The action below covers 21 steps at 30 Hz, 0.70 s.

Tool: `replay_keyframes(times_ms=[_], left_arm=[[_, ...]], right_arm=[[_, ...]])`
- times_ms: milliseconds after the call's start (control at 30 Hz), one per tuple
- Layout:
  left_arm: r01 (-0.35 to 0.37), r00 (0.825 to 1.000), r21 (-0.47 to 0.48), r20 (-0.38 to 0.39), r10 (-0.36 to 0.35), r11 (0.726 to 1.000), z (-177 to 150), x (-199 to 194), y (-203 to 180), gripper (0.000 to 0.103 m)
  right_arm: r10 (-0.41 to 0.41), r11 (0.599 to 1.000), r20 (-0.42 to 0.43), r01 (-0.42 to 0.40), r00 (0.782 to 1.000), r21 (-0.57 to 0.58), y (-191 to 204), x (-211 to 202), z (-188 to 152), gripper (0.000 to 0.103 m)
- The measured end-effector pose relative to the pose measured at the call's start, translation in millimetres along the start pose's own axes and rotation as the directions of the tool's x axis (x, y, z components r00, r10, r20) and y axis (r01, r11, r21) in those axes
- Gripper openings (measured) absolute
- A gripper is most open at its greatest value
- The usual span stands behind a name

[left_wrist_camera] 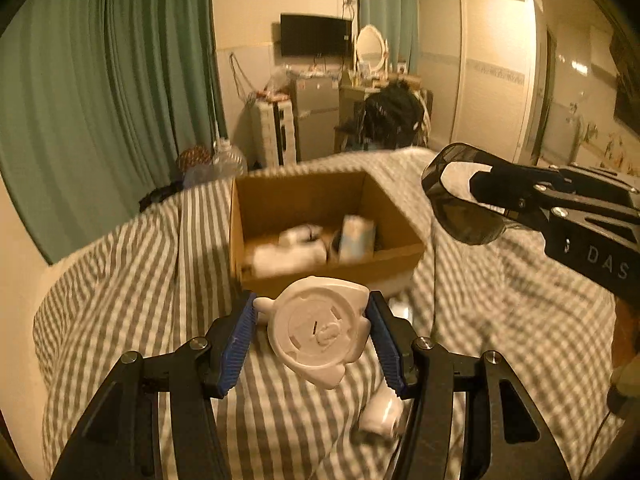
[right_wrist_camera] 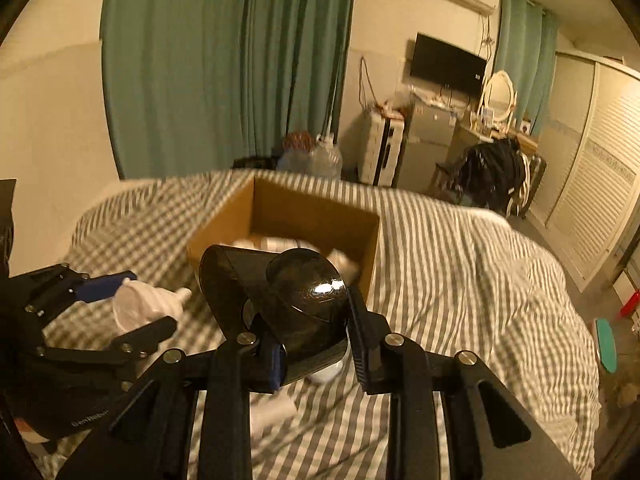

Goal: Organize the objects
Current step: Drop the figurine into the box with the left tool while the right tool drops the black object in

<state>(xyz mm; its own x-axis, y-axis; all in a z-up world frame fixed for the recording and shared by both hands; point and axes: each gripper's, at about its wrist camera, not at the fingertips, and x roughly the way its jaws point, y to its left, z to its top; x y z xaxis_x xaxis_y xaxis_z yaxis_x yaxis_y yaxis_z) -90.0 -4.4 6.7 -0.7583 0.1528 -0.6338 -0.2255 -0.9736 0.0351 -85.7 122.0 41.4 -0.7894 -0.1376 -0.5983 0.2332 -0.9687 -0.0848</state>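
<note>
On the grey-and-white striped bed [left_wrist_camera: 132, 280], the open brown cardboard box [left_wrist_camera: 400, 248] already holds several pale items, while the left gripper [left_wrist_camera: 312, 332] clasps a white round plastic toy [left_wrist_camera: 320, 332], the right gripper [right_wrist_camera: 312, 320] clamps dark wraparound sunglasses [right_wrist_camera: 288, 292], and a small white object [left_wrist_camera: 380, 412] lies unboxed.

Green curtains [right_wrist_camera: 224, 64] are hanging at 11 o'clock; a wall television [right_wrist_camera: 448, 64] and white wardrobe [left_wrist_camera: 496, 76] are standing at 1 o'clock, warm light glowing.
</note>
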Motion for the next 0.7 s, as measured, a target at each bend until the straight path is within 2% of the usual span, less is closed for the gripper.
replay_keyframes(times_ms=[67, 367, 533, 567, 700], left_arm=[[0.01, 1.0, -0.014, 0.018, -0.009, 1.0, 16, 3, 4, 0.057], [0.014, 0.997, -0.047, 0.073, -0.011, 0.999, 76, 37, 27, 0.057], [0.007, 0.998, -0.061, 0.07, -0.003, 0.998, 100, 76, 43, 0.057], [0.006, 0.998, -0.061, 0.066, -0.002, 0.998, 103, 84, 46, 0.057], [0.017, 0.999, -0.035, 0.053, -0.015, 0.999, 105, 126, 51, 0.057]], right_arm=[[0.001, 1.0, 0.047, -0.001, 0.999, 0.006, -3, -6, 21, 0.026], [0.039, 0.999, 0.118, -0.042, 0.992, 0.023, -12, 4, 70, 0.026], [0.063, 0.996, 0.128, -0.07, 0.99, 0.049, -23, 36, 89, 0.026], [0.07, 0.994, 0.116, -0.079, 0.991, 0.07, -29, 57, 91, 0.026], [0.085, 0.989, 0.09, -0.095, 0.992, 0.114, -39, 87, 89, 0.026]])
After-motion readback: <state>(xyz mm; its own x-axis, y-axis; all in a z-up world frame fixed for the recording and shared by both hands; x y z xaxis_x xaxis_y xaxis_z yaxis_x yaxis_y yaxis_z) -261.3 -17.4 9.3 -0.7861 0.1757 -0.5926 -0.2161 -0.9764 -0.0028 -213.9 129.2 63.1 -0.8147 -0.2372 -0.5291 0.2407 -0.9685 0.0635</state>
